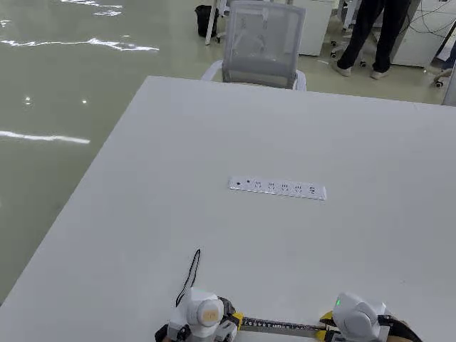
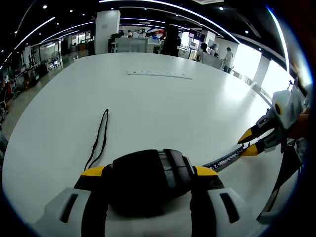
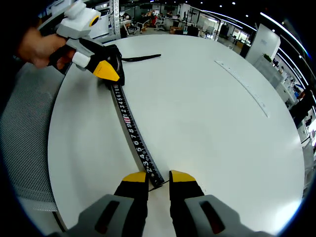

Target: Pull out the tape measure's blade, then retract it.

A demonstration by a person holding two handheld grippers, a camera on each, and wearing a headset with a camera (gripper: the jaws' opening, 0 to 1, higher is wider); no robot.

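The left gripper (image 2: 148, 174) has its yellow-tipped fingers (image 2: 93, 171) clenched on the black, rounded plastic tape measure case (image 2: 148, 185), at the near edge of the white counter (image 2: 163, 103). In the right gripper view the dark, white-numbered metal blade (image 3: 131, 126) runs from the case at 11 o'clock down to 6 o'clock. There the right gripper (image 3: 158, 177) pinches the blade's end between nearly closed fingers (image 3: 183, 176). Retracting, I judge, means carrying the right gripper along that line toward 11 o'clock.
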